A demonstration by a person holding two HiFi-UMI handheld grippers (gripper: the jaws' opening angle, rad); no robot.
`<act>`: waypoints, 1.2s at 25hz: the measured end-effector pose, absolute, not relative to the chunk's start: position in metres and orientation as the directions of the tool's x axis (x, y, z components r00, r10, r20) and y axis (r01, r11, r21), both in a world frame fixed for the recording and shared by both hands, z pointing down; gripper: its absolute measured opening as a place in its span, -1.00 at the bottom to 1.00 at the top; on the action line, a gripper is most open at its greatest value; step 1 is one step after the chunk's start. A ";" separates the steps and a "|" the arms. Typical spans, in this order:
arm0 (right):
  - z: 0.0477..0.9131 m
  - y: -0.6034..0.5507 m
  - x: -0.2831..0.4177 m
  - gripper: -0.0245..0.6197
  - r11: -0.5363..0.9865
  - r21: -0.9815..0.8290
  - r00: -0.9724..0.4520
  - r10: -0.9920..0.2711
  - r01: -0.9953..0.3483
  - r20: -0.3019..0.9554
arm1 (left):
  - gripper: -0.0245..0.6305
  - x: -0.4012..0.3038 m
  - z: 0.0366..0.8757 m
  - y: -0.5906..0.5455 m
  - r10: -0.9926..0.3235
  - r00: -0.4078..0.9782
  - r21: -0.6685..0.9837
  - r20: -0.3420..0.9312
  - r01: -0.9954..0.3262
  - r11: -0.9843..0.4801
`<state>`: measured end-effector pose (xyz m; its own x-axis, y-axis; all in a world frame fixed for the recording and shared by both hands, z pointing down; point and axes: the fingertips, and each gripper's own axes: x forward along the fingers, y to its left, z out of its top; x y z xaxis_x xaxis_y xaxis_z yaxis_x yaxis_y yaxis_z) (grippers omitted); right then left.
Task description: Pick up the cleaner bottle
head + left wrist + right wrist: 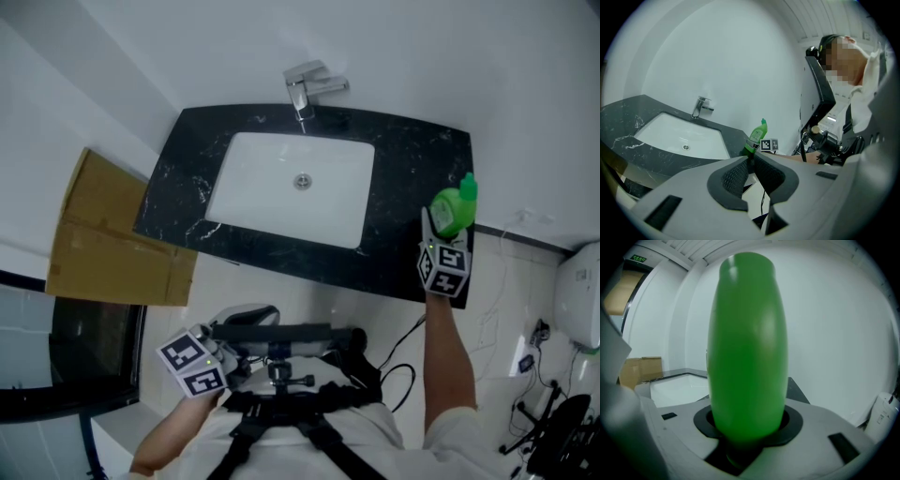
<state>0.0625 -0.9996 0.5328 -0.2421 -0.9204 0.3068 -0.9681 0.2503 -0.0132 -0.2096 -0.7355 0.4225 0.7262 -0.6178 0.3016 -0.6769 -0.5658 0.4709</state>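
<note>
Right tool (747, 437) clenched on upright cleaner bottle (747, 348) at the tabletop's (412, 169) right end, so lift goes straight up; left tool (749, 173) closed on nothing, well apart.

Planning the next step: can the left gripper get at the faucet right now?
Probably yes: the left gripper is empty, and nothing stands between it and the faucet across the sink; it's a long reach, though.
</note>
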 end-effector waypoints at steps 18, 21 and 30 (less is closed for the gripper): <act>0.516 -0.993 0.059 -0.39 0.271 0.015 -0.254 -0.919 -0.963 0.300 | -0.82 -0.211 0.423 -0.741 -0.617 0.735 0.486 0.281 -0.664 -0.569; 0.510 -0.992 0.061 -0.39 0.274 0.026 -0.254 -0.920 -0.961 0.300 | -0.82 -0.211 0.422 -0.744 -0.623 0.735 0.491 0.267 -0.660 -0.569; 0.499 -0.989 0.065 -0.39 0.279 0.069 -0.245 -0.918 -0.958 0.313 | -0.82 -0.207 0.419 -0.747 -0.626 0.746 0.504 0.227 -0.640 -0.579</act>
